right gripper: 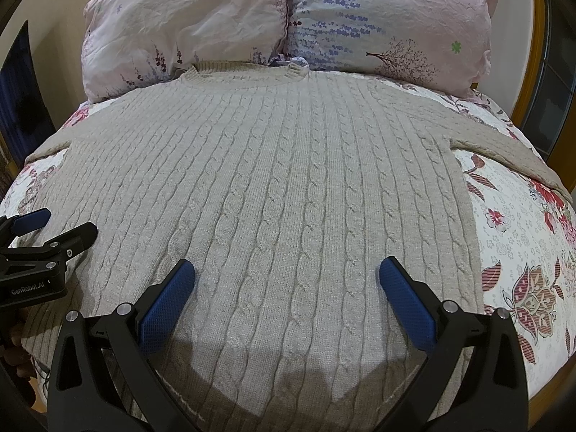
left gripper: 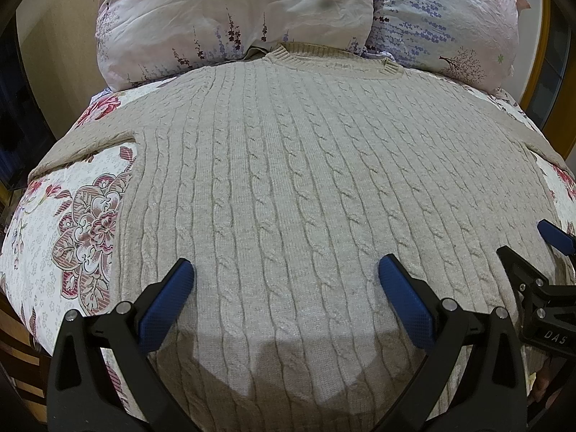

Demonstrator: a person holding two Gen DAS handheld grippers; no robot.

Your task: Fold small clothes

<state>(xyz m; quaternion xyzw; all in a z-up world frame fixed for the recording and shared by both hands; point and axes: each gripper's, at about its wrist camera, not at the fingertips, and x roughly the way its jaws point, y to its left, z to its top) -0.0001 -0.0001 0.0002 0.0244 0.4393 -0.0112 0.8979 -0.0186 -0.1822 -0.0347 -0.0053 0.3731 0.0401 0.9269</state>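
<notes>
Floral-sheeted bed (right gripper: 522,237), two lavender-print pillows (right gripper: 187,28), pale wall (left gripper: 57,36) behind.

Beige cable-knit wool-like sweater (left gripper: 288,180), matt and ribbed, floral cotton-look bedsheet (left gripper: 72,216) beneath it, crinkled cloth pillows (left gripper: 230,18) beyond its collar, textured blue finger pads (right gripper: 165,302) on matt black plastic

The sweater (left gripper: 288,180) covers your bed (left gripper: 72,223), leaving side margins free. Two pillows (right gripper: 288,25) block the far end.

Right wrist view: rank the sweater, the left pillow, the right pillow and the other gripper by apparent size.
1. sweater, by far.
2-3. left pillow and right pillow: look alike, not ranked.
4. left gripper, partly cut off at the frame edge.
</notes>
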